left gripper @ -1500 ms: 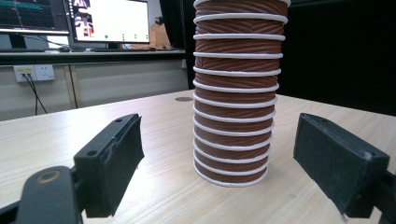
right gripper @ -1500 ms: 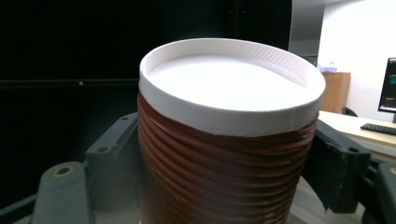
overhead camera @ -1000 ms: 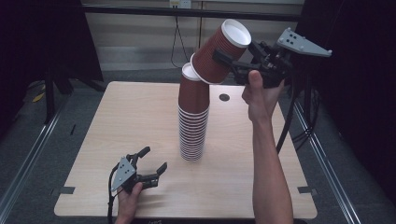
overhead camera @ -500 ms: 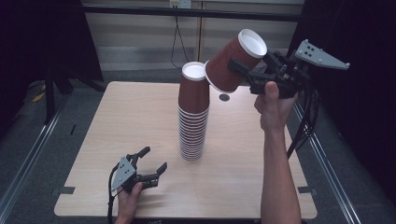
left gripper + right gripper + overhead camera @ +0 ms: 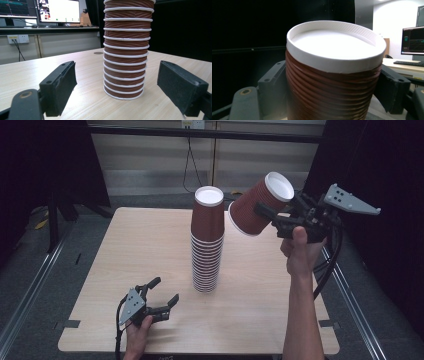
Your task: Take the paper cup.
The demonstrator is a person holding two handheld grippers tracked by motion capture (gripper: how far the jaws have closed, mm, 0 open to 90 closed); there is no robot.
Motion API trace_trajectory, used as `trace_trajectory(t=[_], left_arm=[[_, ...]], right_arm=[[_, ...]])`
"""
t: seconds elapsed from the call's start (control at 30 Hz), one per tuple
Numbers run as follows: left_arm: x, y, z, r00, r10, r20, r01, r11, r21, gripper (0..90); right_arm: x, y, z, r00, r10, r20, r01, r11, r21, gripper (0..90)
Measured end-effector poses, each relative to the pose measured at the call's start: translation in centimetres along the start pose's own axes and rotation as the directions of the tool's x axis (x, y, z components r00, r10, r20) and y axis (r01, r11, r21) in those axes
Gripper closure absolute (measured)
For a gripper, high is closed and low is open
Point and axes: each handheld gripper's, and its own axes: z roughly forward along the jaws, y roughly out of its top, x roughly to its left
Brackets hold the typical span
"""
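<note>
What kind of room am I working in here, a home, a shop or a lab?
Most likely a lab or recording workspace. Lit computer monitors stand on a desk behind the wooden table, black curtains hang around it, and wall sockets with cables sit close by.

The right gripper (image 5: 274, 216) has carried the single cup (image 5: 260, 205) rightward, clear of the stack (image 5: 207, 242).
</note>
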Motion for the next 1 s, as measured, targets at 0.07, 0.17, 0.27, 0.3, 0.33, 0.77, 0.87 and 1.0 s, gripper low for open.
trace_trajectory(t=[0.07, 0.17, 0.27, 0.3, 0.33, 0.77, 0.87, 1.0], left_arm=[[0.0, 0.0, 0.0, 1.0, 0.0, 0.0, 0.0, 1.0, 0.0, 15.5], [0.0, 0.0, 0.0, 1.0, 0.0, 0.0, 0.0, 1.0, 0.0, 15.4], [0.0, 0.0, 0.0, 1.0, 0.0, 0.0, 0.0, 1.0, 0.0, 15.4], [0.0, 0.0, 0.0, 1.0, 0.0, -0.001, 0.0, 1.0, 0.0, 15.4], [0.0, 0.0, 0.0, 1.0, 0.0, -0.003, 0.0, 1.0, 0.002, 15.3], [-0.1, 0.1, 0.1, 1.0, 0.009, -0.002, -0.009, 0.9997, 0.022, 15.7], [-0.1, 0.2, 0.4, 0.9997, 0.025, -0.001, -0.025, 0.9985, 0.049, 15.6], [-0.5, 0.6, 0.8, 0.9998, 0.014, 0.013, -0.015, 0.9984, 0.054, 16.1]], right_arm=[[0.1, -0.6, -0.1, 1.0, 0.004, 0.0, -0.004, 1.0, 0.006, 20.6], [0.0, -1.2, -0.3, 0.9999, 0.01, 0.002, -0.01, 1.0, 0.009, 20.7], [-0.2, -1.9, -0.5, 0.9998, 0.02, 0.004, -0.02, 1.0, 0.016, 20.7], [-0.2, -2.1, -0.6, 0.9997, 0.025, 0.005, -0.025, 0.999, 0.019, 20.7], [-0.3, -2.4, -0.7, 0.9996, 0.029, 0.005, -0.029, 0.999, 0.023, 20.6], [-0.4, -5.2, -1.0, 0.9985, 0.048, 0.027, -0.05, 0.994, 0.099, 20.7], [-0.4, -5.9, -1.2, 0.998, 0.057, 0.029, -0.06, 0.993, 0.104, 20.7], [-0.2, -6.8, -1.3, 0.9977, 0.06, 0.032, -0.063, 0.989, 0.132, 20.7]])
